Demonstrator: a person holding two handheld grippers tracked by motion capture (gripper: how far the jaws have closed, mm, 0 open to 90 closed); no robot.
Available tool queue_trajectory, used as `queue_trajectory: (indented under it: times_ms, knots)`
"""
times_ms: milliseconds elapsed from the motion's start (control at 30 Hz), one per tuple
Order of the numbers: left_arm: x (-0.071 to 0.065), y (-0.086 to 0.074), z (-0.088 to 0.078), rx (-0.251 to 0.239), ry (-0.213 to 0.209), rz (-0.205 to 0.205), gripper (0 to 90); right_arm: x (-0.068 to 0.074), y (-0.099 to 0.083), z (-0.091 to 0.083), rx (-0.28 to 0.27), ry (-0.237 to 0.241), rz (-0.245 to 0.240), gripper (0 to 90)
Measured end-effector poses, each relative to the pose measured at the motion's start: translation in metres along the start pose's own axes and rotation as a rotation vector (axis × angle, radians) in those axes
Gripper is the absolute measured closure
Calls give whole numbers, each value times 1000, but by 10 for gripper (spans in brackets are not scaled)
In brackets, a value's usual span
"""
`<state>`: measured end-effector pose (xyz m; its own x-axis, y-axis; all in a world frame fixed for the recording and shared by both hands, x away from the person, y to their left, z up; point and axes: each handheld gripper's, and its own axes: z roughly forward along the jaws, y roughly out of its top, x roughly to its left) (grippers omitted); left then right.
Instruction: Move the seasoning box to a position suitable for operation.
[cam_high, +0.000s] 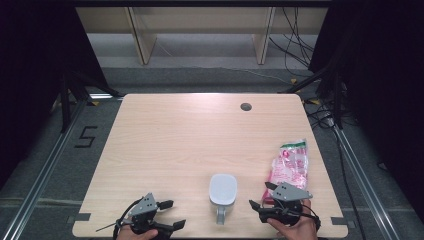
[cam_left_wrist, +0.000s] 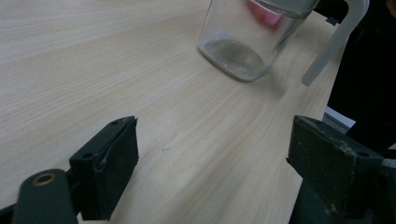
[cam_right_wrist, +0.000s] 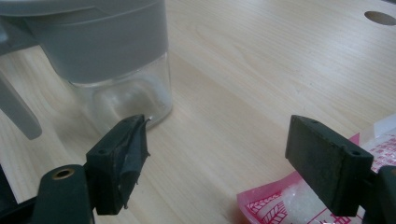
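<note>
A clear glass jar (cam_high: 223, 192) with a grey lid and a handle stands near the table's front edge, between my two grippers. A pink and white printed bag (cam_high: 290, 167) lies flat at the right side of the table. My left gripper (cam_high: 174, 214) rests low at the front left, open and empty, pointing toward the jar (cam_left_wrist: 238, 42). My right gripper (cam_high: 261, 195) sits at the front right, open and empty, between the jar (cam_right_wrist: 112, 60) and the bag (cam_right_wrist: 299, 205). In both gripper views the jaws stand wide apart over bare wood.
The light wooden table (cam_high: 190, 140) has a round cable hole (cam_high: 245, 106) at its far right. Dark curtains flank the table, and cables lie on the floor beyond it. The jar's handle (cam_left_wrist: 334, 42) points toward the front edge.
</note>
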<state>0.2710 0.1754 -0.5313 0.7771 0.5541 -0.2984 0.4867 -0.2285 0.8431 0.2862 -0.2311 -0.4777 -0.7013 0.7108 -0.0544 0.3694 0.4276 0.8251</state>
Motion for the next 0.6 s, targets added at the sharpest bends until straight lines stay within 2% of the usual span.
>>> queue_trajectory:
  times_ms: [33, 67, 100, 133, 167, 233, 267, 300, 400, 500, 533, 567, 600]
  knots:
    - [0, 0, 0, 0, 0, 0, 154, -1, 0, 0, 0, 10, -1, 218]
    - [0, 0, 0, 1, 3, 3, 154, 0, 0, -1, -6, 0, 3, 223]
    - [0, 0, 0, 11, 7, 20, 154, 0, 0, -1, -4, 6, 8, 230]
    - [-1, 0, 1, 6, 6, 18, 154, 0, 0, -1, -4, 6, 8, 230]
    - [-3, -1, 1, 7, 10, -13, 153, 0, 0, -1, -10, 7, 11, 232]
    - [-4, -1, 1, 6, 8, -11, 151, -1, 0, -1, -3, -1, 10, 243]
    - [-1, 0, 0, 27, 12, 41, 152, 0, 0, -1, 2, 4, 12, 249]
    - [-3, 0, 1, 3, 4, 16, 152, -2, 0, -1, -4, -4, -2, 250]
    - [-4, 0, 1, 5, 5, 14, 152, -2, 0, 0, -18, 5, -2, 253]
    - [-5, 1, 1, 5, 5, 26, 152, -2, -1, -1, -7, -8, 5, 253]
    - [-6, 1, 1, 1, 2, 27, 152, -2, -1, -1, 2, 4, 13, 253]
    - [-8, 1, 1, 1, 7, -3, 152, -1, -1, -1, 5, 4, 28, 253]
    - [-8, 1, 1, 1, 7, -3, 152, -1, -1, -1, 5, 4, 28, 253]
